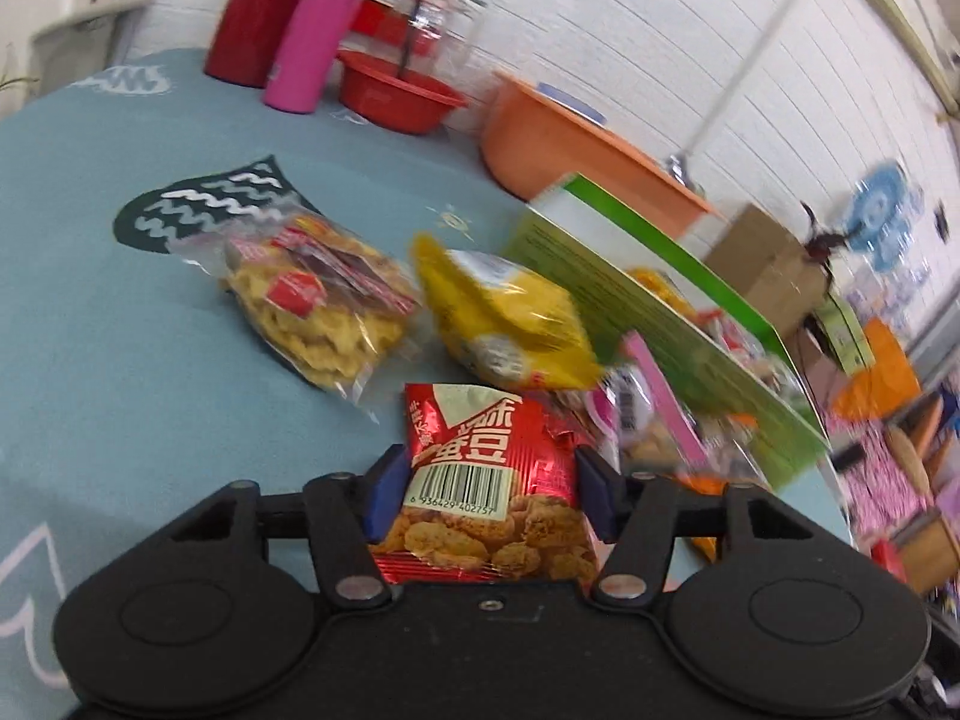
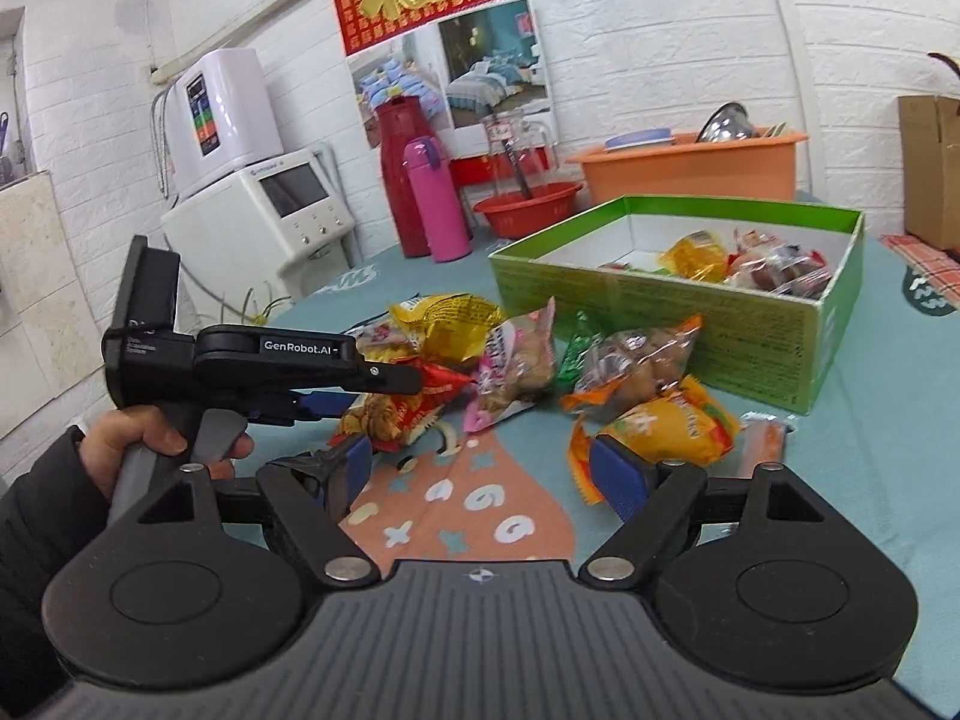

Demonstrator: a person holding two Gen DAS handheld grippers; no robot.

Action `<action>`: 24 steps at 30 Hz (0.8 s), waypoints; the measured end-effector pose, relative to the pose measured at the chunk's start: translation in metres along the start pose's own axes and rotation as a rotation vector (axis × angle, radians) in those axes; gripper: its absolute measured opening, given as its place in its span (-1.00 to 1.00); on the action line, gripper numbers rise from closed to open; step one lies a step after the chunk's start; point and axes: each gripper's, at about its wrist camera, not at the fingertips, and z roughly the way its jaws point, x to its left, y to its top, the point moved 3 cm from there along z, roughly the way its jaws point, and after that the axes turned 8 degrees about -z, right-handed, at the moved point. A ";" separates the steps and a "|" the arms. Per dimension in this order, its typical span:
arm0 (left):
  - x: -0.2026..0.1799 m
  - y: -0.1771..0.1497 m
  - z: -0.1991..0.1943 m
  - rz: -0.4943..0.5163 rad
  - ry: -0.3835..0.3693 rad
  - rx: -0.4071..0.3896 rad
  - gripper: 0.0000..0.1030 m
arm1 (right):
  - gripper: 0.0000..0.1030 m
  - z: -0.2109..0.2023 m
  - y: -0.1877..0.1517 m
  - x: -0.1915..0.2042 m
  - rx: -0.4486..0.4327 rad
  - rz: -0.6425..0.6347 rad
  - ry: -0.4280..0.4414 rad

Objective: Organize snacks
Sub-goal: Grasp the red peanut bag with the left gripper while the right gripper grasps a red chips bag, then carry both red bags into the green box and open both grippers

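Note:
A red snack packet (image 1: 486, 480) with a barcode lies between the blue pads of my left gripper (image 1: 489, 480), and both pads touch its sides. From the right wrist view that left gripper (image 2: 384, 396) reaches into the snack pile from the left, a hand (image 2: 144, 444) on its grip. My right gripper (image 2: 480, 474) stands open over the tablecloth with nothing between its fingers; an orange-yellow packet (image 2: 672, 426) lies just past its right pad. The open green box (image 2: 660, 306) holds several snacks. Loose packets lie in front of it: a yellow one (image 1: 510, 324) and a clear bag of crisps (image 1: 324, 306).
A red thermos (image 2: 402, 174), a pink bottle (image 2: 435, 204), a red bowl (image 2: 528, 207), a glass jug (image 2: 519, 144) and an orange basin (image 2: 690, 171) stand at the table's far side. A white appliance (image 2: 264, 204) sits off the left edge, a cardboard box (image 2: 930, 168) at far right.

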 end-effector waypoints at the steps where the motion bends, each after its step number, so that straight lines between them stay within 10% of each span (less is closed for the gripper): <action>1: -0.002 -0.007 -0.004 0.001 -0.009 0.012 0.53 | 1.00 0.002 -0.001 0.002 0.008 0.001 0.014; 7: -0.002 -0.039 -0.033 -0.103 -0.132 0.043 1.00 | 1.00 0.016 -0.014 0.019 0.080 0.020 0.109; 13: 0.015 -0.040 -0.046 -0.201 -0.187 0.054 1.00 | 1.00 0.030 -0.017 0.031 0.118 0.046 0.152; 21: 0.018 -0.040 -0.040 -0.232 -0.233 0.084 0.81 | 0.60 0.048 -0.007 0.032 0.145 0.025 0.146; 24: 0.017 -0.043 -0.034 -0.219 -0.227 0.090 0.23 | 0.14 0.054 -0.008 0.031 0.154 0.013 0.172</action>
